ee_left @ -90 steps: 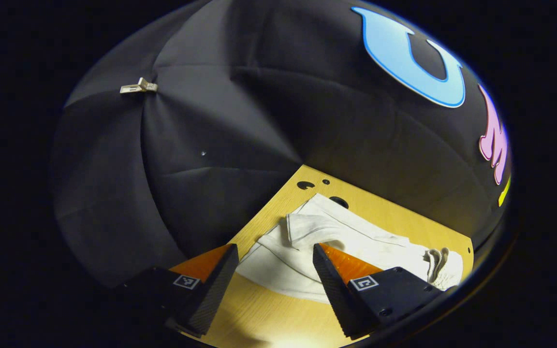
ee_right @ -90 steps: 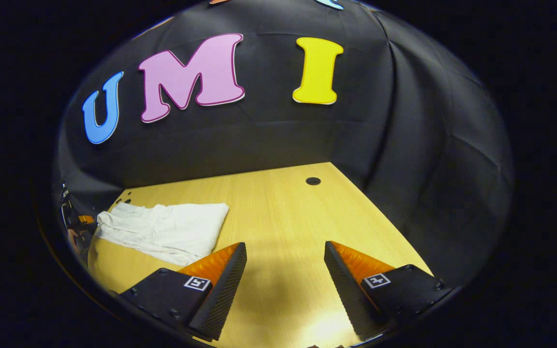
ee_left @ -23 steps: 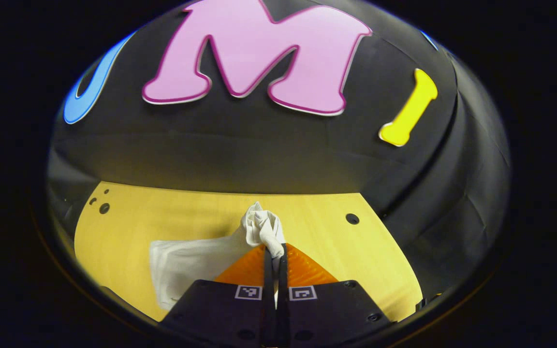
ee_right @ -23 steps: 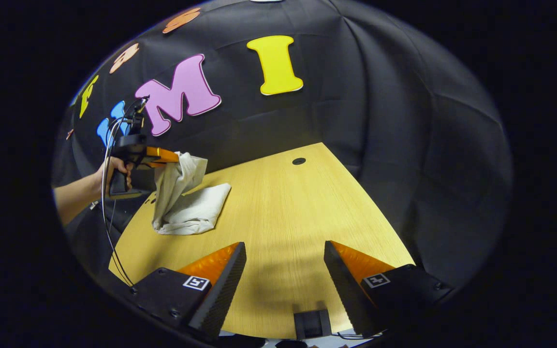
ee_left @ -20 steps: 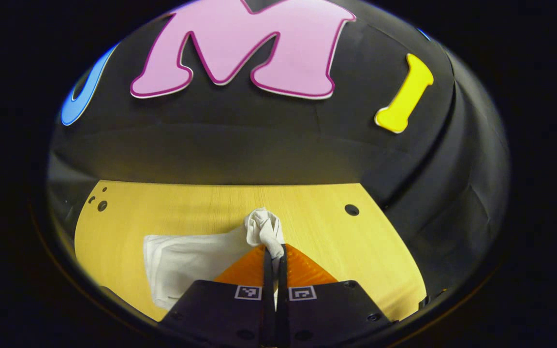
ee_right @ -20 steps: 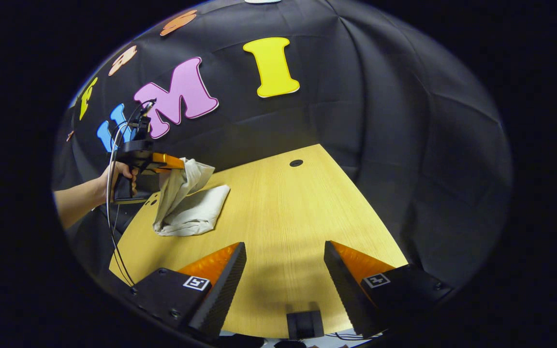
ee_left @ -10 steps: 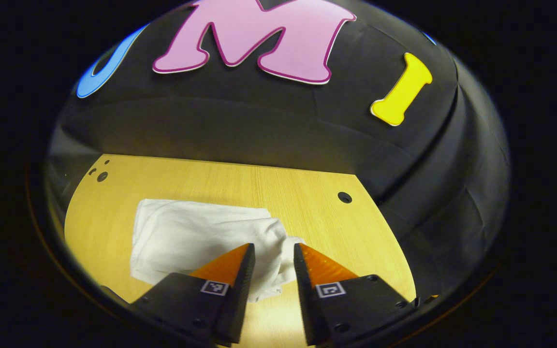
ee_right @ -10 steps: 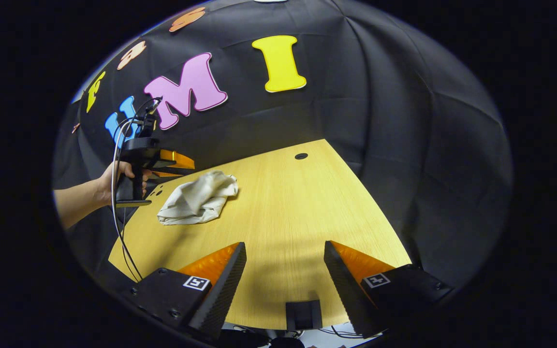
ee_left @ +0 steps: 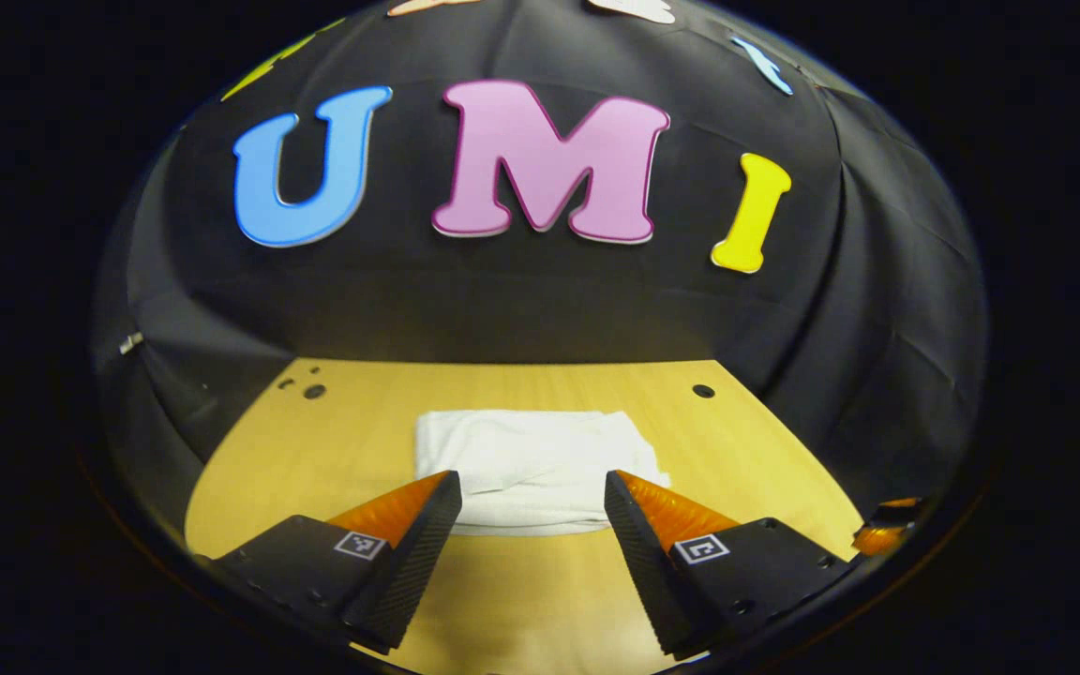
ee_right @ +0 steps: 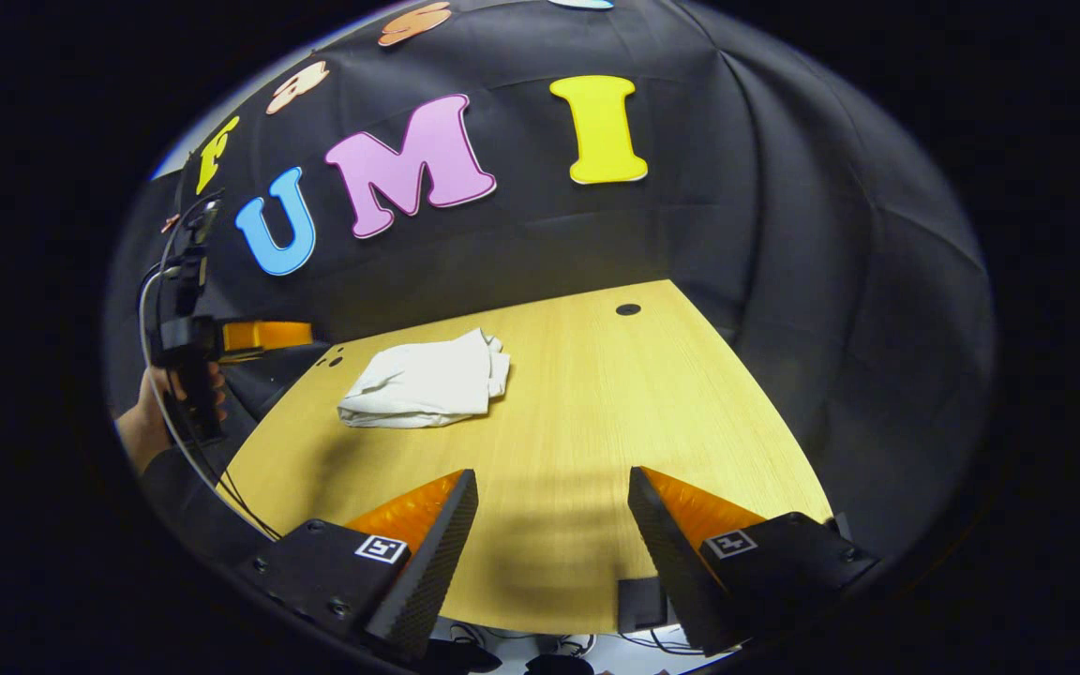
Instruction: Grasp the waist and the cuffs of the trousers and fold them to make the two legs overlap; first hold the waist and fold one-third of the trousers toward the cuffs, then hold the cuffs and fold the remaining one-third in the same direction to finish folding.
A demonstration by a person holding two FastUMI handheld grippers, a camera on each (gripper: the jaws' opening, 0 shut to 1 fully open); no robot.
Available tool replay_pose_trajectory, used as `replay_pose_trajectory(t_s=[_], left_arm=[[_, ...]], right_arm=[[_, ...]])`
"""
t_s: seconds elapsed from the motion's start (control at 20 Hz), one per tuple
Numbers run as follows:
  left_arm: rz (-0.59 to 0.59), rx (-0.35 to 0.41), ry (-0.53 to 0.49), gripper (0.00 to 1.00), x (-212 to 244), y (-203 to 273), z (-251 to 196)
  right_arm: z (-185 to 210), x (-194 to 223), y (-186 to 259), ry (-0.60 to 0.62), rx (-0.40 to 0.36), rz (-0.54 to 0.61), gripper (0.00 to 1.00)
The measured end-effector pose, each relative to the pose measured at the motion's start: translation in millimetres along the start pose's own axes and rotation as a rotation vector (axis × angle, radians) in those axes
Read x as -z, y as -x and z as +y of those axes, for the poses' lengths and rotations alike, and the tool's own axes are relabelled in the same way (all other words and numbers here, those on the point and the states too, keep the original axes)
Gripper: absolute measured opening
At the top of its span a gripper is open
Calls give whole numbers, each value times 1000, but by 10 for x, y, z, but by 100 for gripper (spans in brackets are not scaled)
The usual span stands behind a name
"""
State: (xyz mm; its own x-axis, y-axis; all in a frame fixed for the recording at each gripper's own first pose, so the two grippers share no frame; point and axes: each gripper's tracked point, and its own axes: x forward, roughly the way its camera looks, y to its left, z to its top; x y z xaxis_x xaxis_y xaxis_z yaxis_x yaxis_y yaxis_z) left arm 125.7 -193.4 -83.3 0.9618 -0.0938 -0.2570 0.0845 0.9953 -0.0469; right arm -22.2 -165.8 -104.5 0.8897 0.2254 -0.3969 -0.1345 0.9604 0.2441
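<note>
Left gripper view: nearest the lens, the left gripper (ee_left: 531, 511) is standing wide open, its two fingers spread apart and gripping nothing, hovering over bare wood at the near edge of the table (ee_left: 315, 450). Just past the fingertips, and seen through the gap between them, the white trousers (ee_left: 531, 459) are lying in a compact folded bundle, roughly rectangular, with soft layered edges showing along the near side. Nothing is lying between the fingers and the cloth. Farther back, a few small dark holes (ee_left: 313, 390) are sitting in the tabletop at the far left corner, and a single hole at the far right. Behind the table the black cloth wall is rising. At the lower right rim, a small part of the other gripper is peeking in.

In the right gripper view, the right gripper (ee_right: 549, 520) is likewise spread wide and gripping nothing, poised above the near table edge (ee_right: 549, 441), with cables and a small dark block hanging just below that edge. A broad stretch of bare wood is separating it from the trousers (ee_right: 423, 380), which are resting well apart, toward the far left of the table. Left of them, off the table edge, a hand (ee_right: 160, 403) is holding the left gripper (ee_right: 263, 336) by its handle, with cables looping down from it.
</note>
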Motion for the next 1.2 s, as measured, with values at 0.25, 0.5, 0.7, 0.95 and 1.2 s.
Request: replay_pose_trajectory(t_s=[0.25,0.5,0.7,0.95,1.2], left_arm=[[-68,-49,-11,96,17,872,571],[-79,-88,35,98,344,1753,1040],[-125,-114,50,97,449,2195,1297],[-169,-130,133,97,465,2595,1549],[-159,-99,147,97,574,2636,1607]], right_arm=[[410,-460,230,76,46,-110,99],[1064,-539,466,121,26,-139,99],[1727,-369,663,146,-50,-102,99],[2239,-342,840,176,-78,-153,99],[2425,-89,1070,115,-49,-176,99]])
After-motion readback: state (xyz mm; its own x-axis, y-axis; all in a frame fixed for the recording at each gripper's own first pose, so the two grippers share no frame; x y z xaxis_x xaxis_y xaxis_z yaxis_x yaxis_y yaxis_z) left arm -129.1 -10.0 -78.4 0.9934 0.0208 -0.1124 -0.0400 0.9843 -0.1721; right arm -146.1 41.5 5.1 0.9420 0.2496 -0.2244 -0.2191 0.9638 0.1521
